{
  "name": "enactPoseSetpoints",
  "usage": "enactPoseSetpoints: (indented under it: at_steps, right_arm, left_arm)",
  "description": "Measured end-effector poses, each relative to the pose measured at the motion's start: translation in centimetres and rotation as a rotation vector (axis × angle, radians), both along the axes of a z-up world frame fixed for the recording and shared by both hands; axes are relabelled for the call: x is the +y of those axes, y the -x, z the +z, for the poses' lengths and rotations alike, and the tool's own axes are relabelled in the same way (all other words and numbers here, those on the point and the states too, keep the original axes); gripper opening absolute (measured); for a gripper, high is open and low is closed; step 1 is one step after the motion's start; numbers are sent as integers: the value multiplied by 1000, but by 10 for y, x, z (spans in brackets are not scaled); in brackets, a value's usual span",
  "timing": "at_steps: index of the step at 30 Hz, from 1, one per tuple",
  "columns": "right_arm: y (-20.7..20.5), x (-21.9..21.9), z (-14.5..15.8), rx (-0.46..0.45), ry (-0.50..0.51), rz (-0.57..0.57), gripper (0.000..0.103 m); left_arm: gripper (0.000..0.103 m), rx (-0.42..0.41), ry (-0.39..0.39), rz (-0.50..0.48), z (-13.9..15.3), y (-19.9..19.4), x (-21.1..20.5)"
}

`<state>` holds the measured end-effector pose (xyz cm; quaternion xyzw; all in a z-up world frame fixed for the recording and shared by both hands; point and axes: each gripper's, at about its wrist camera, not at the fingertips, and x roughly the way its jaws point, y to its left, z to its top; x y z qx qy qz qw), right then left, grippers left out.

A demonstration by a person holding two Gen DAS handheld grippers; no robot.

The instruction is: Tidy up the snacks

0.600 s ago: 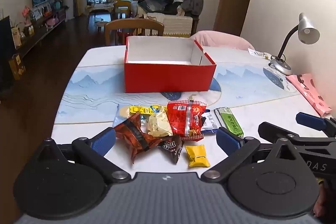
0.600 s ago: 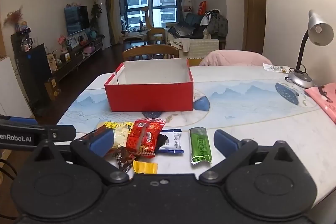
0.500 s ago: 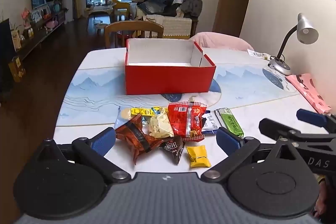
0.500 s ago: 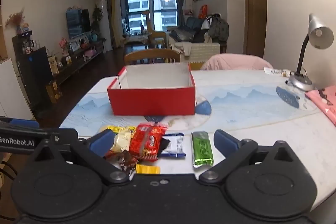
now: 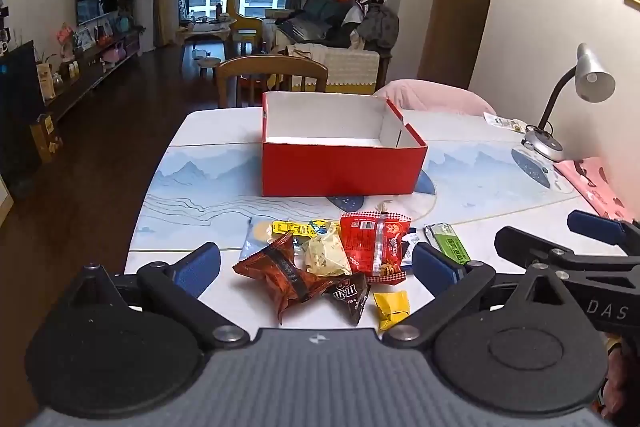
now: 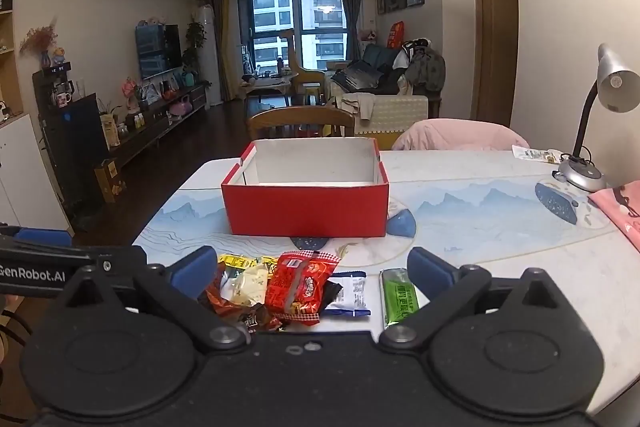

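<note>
Both grippers wide open, hovering over snack pile w/ nothing held.

L gripper point(image 5: 316, 263) tilts down toward the near table point(image 5: 500, 187) edge, jaws spread, pads apart either side of the snacks point(image 5: 332, 263) but not touching; R gripper point(image 6: 312, 271) sits beside it on the right, also tilted down, jaws spread, empty. Pile lies near the front edge: brown pack point(image 5: 286, 273), pale pack point(image 5: 326, 255), red pack point(image 5: 376, 247), M&M's bag point(image 5: 350, 293), yellow candy point(image 5: 392, 307), white-blue pack point(image 6: 352, 293), w/ green bar point(image 6: 400, 297) just right of the heap. Red box point(image 5: 340, 167) stands open behind the pile, mid-table, apart from it. Lamp point(image 5: 576, 99) at far right.
</note>
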<state>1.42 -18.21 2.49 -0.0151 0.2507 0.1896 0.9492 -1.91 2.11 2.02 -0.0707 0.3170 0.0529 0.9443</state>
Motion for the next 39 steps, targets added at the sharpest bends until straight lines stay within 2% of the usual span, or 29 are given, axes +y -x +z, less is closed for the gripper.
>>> enactPoseSetpoints:
  at_steps: [39]
  right_arm:
    - [5, -1, 1, 14, 12, -49, 102]
  left_arm:
    - [103, 4, 15, -35, -1, 4, -1]
